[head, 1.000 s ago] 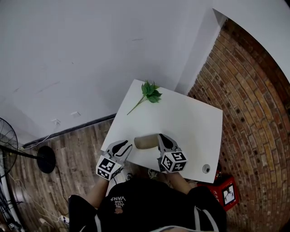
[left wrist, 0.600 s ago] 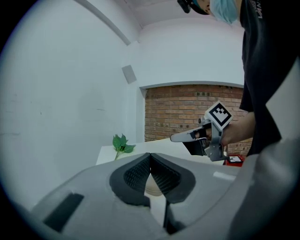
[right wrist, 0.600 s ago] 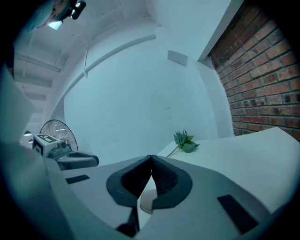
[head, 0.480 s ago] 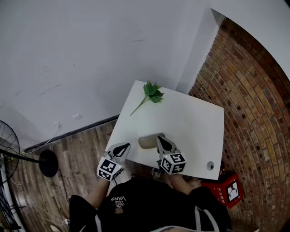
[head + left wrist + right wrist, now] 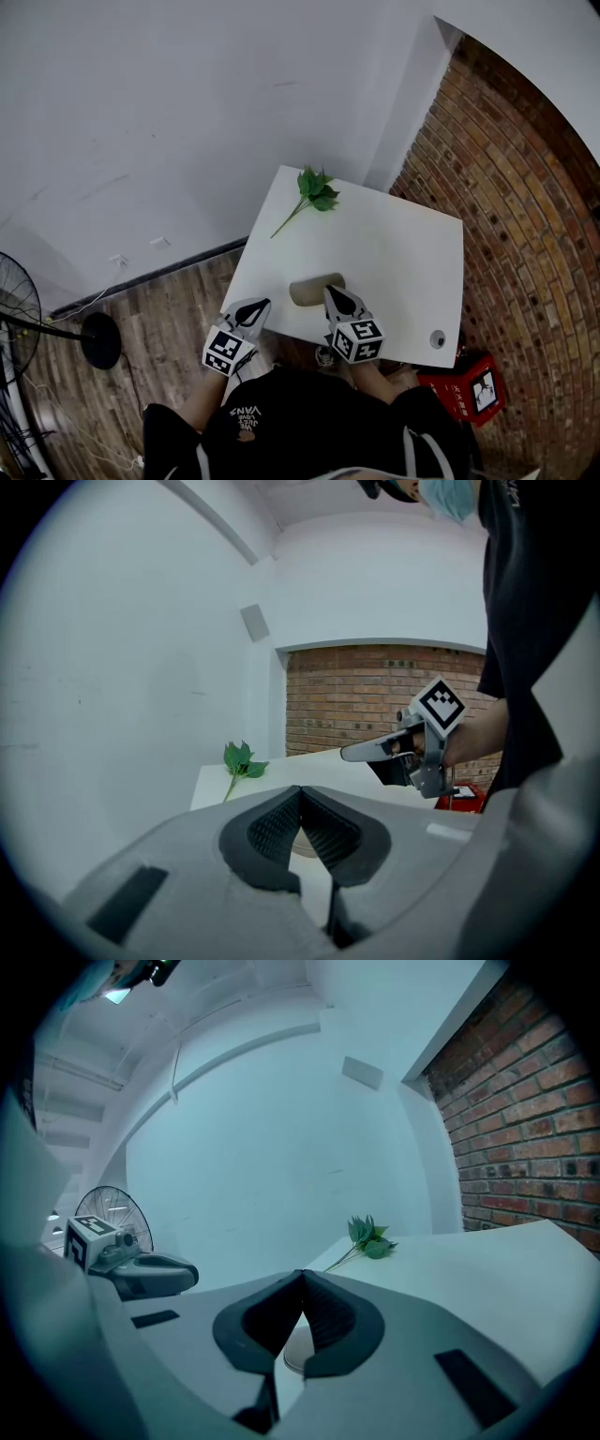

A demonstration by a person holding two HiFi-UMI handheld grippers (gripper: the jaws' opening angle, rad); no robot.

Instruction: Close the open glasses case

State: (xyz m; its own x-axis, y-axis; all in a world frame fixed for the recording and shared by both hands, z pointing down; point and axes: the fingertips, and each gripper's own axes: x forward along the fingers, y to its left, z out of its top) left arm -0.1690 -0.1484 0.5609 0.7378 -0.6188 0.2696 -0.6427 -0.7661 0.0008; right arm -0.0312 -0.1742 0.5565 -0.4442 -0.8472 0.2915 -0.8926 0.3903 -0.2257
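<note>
The tan glasses case point(image 5: 316, 289) lies near the front edge of the white table point(image 5: 394, 253); from above it looks like a closed, rounded shape. My left gripper point(image 5: 262, 303) hangs just off the table's left front corner, apart from the case, jaws shut and empty. To the case's right end, my right gripper point(image 5: 330, 291) is also shut with nothing in it. In the left gripper view the shut pads point(image 5: 300, 791) hide most of the case point(image 5: 299, 843), and the right gripper point(image 5: 352, 753) shows beyond. The right gripper view shows its shut jaws point(image 5: 302, 1275) over the case point(image 5: 295, 1350).
A green leafy sprig point(image 5: 314, 192) lies at the table's far edge. A small round grommet point(image 5: 437, 338) sits at the near right corner. A brick wall point(image 5: 525, 216) runs on the right, with a red crate point(image 5: 473, 389) on the floor. A fan point(image 5: 19, 319) stands far left.
Both grippers have drawn back from the ends of the case toward the person; the left one now sits off the table's edge. The case stays put.
</note>
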